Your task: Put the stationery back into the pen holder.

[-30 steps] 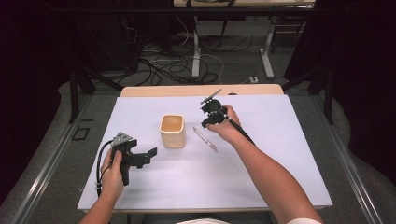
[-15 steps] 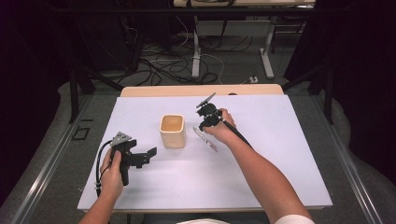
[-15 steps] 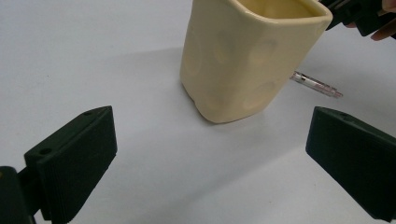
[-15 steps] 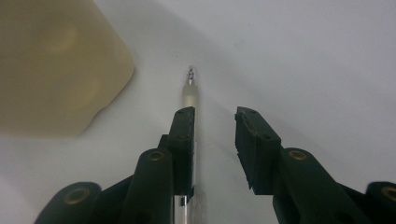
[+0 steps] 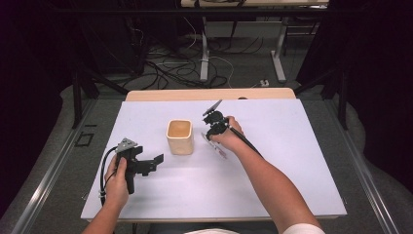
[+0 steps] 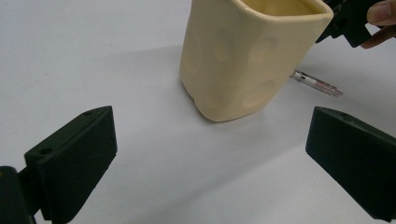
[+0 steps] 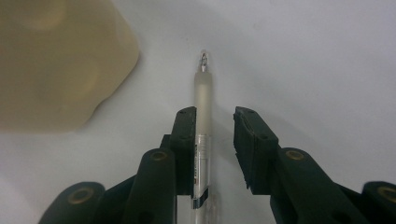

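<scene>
The right gripper [image 7: 212, 123], jaws just narrowing around the pen [image 7: 202, 135] beside the cup [image 5: 179, 137] without clamping it yet, should center before squeezing.

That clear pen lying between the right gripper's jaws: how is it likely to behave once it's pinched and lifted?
The pen looks stiff and light: a thin straight plastic barrel. Being round and smooth, it may roll on the white table or slip, since it lies against one jaw of the right gripper with a gap to the other.
</scene>
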A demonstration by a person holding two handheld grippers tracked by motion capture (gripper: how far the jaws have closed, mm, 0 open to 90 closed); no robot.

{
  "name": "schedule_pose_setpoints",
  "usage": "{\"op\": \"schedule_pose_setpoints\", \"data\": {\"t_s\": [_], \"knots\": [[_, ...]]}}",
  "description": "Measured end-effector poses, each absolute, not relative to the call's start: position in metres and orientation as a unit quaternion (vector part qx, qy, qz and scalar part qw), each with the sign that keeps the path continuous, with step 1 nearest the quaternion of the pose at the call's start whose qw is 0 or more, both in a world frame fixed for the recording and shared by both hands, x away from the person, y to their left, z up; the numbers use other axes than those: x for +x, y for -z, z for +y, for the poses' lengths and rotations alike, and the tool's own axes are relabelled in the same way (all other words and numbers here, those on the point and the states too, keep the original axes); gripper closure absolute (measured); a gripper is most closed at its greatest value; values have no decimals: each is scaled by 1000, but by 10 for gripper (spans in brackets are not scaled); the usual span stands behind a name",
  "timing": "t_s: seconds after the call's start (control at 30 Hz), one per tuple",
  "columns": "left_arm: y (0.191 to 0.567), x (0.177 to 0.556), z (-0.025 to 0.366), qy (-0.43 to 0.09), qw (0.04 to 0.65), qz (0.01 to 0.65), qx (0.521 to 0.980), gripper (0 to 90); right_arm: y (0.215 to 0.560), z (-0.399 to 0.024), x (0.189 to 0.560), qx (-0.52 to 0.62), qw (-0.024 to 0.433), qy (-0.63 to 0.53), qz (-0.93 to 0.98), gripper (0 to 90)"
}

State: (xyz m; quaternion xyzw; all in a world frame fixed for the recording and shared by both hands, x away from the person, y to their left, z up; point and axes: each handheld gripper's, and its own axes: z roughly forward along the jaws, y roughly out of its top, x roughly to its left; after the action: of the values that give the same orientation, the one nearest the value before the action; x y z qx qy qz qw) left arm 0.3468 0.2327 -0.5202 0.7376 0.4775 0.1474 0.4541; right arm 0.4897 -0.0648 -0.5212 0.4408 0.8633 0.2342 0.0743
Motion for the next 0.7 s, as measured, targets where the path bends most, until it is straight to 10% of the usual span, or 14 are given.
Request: {"op": "schedule_pose_setpoints", "data": {"t_s": [0.7], "knots": [[521, 347, 233, -144, 454, 478, 738, 19, 530, -60, 490, 453, 46, -190, 870, 713]]}}
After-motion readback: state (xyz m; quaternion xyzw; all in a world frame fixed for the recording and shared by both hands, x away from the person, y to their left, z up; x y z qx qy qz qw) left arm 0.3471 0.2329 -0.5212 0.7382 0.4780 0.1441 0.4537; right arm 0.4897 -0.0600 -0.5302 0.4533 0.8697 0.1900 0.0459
